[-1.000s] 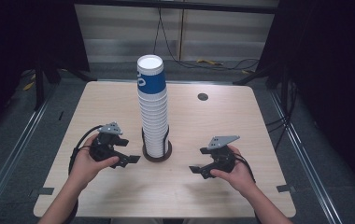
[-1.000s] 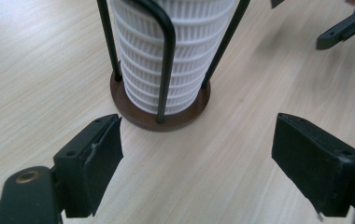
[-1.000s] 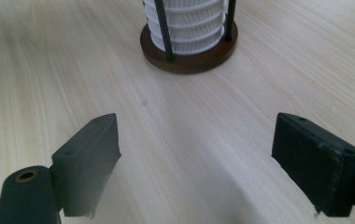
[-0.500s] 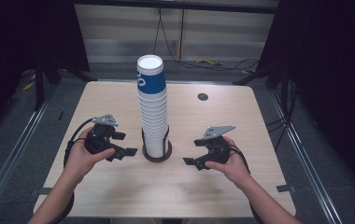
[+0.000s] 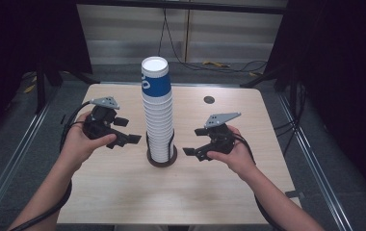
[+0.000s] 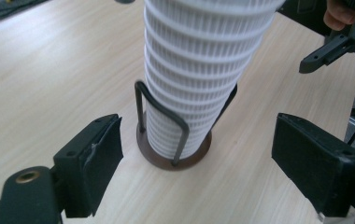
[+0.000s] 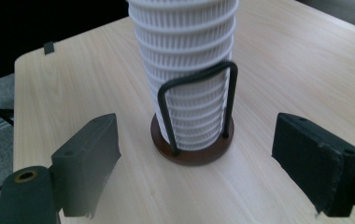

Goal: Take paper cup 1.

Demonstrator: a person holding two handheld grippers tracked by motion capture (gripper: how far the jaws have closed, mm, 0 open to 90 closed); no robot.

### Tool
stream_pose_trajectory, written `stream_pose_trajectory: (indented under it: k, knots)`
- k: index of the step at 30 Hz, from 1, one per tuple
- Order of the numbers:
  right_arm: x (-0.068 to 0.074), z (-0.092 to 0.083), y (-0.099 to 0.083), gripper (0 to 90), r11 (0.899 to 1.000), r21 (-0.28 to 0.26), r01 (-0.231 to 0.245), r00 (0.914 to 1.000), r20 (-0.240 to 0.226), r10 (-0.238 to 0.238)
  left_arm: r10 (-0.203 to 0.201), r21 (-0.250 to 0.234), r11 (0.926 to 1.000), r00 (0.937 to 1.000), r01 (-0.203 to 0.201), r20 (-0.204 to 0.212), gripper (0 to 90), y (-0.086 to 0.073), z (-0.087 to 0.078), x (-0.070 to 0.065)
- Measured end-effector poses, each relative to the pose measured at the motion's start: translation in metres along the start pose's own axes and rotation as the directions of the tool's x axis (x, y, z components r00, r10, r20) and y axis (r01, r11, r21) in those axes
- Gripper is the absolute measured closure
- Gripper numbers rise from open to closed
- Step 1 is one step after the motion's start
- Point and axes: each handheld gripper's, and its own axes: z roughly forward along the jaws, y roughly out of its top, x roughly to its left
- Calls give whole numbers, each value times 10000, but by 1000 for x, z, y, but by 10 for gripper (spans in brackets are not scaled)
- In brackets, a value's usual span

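Tabletop cup stack (image 5: 157,113) between tools

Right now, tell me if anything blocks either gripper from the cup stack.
Nothing visible does. Bare table lies between the left gripper, the right gripper and the cup stack. Only the wire holder wraps the stack's lowest cups.

left tongs (image 5: 125,139): lifted, farther back beside cup stack (image 5: 158,120) | right tongs (image 5: 194,142): raised, drawn nearer the stack
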Motion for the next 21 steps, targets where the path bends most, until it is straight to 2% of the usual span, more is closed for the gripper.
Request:
stream_pose_trajectory:
  k: [3, 5, 11, 15, 17, 18, 21]
  knots:
    - [-1, 0, 6, 142, 10000, -88, -14, 10000, -32, 14, 83, -12, 10000, 9999, -83, 56, 161, 8, -2, -1]
    - [-2, 0, 15, 141, 9994, -309, -132, 9998, -147, 127, 208, 103, 9997, 9997, -207, -101, 162, 16, -4, -2]
    - [-2, -1, 30, 140, 9981, -612, -110, 9999, -126, 103, 162, -47, 9999, 9999, -162, -3, 161, 25, -8, 2]
    - [-3, -3, 41, 139, 9968, -801, -69, 9997, -248, 49, 271, -37, 9996, 9996, -271, -42, 161, 34, -12, 4]
    - [-3, -2, 47, 137, 9969, -771, -171, 9994, -312, 148, 280, -94, 9996, 9993, -283, -265, 161, 38, -15, 5]
    - [-3, -2, 54, 137, 9959, -889, -148, 9995, -306, 121, 294, -110, 9995, 9994, -296, -163, 160, 41, -16, 6]
    - [-3, -1, 61, 137, 9952, -971, -97, 9994, -345, 64, 262, -125, 9996, 9994, -265, -216, 160, 45, -18, 6]
